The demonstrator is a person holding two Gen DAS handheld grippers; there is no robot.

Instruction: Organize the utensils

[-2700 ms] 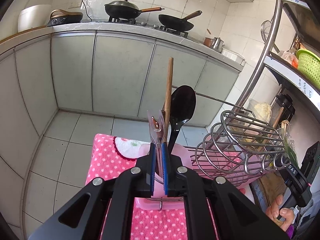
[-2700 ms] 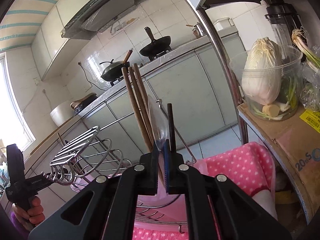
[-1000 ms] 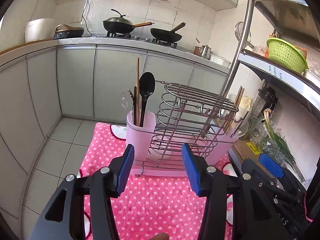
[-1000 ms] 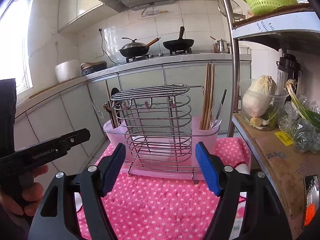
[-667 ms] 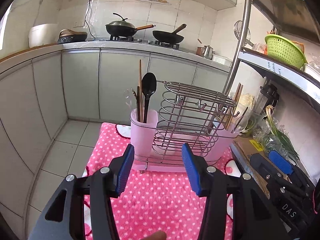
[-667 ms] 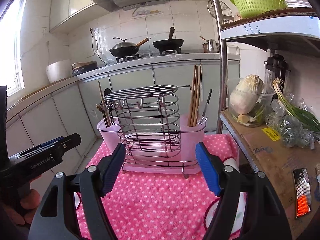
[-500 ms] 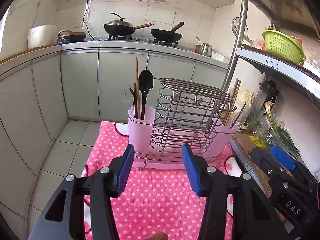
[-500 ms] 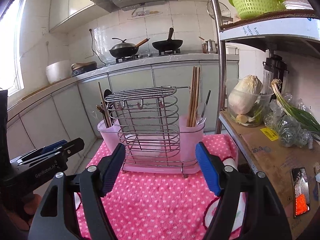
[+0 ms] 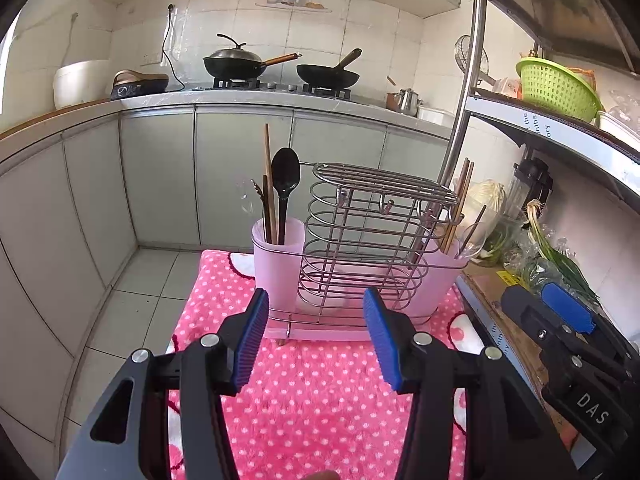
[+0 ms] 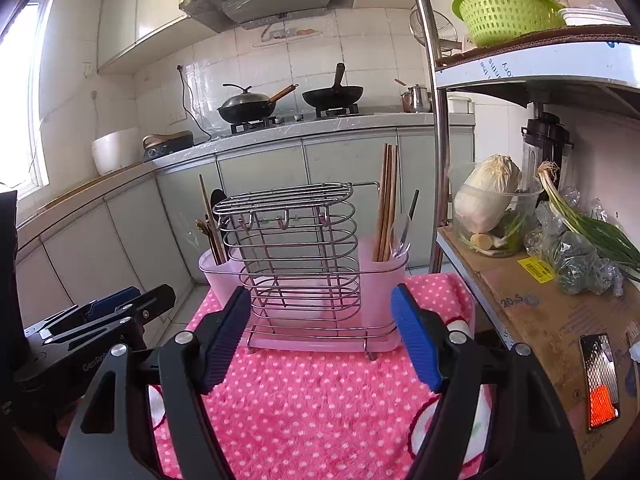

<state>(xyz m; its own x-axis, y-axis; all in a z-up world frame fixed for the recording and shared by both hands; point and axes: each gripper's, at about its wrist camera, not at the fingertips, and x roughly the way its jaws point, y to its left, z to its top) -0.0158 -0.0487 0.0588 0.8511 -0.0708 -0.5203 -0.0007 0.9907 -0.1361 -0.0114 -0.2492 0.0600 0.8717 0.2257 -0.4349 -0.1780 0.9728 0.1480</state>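
**Both grippers are waiting, and the utensils are sitting in the rack**

The left gripper (image 9: 316, 340) is hanging wide open over the pink cloth (image 9: 320, 400), holding nothing. The right gripper (image 10: 320, 336) is wide open and holding nothing too. Both are pointing at the rack (image 10: 296, 256), which is standing near the far edge of the cloth.

The rack is carrying a pink cup at each end, so long things can be standing up and not falling over. In the left cup (image 9: 278, 256) a black spoon (image 9: 285, 188) and some wooden sticks (image 9: 268, 184) are standing with their handles down. In the right cup (image 10: 384, 276) the chopsticks (image 10: 386, 204) are leaning together, with a clear spoon (image 10: 400, 236) and a thin dark stick beside them. The wire middle looks like it is holding nothing.

No loose utensils are lying on the cloth, as far as I can see. So I think the sorting is nearly done or done. The grippers are probably being held back and open so they are not bumping the tall handles.
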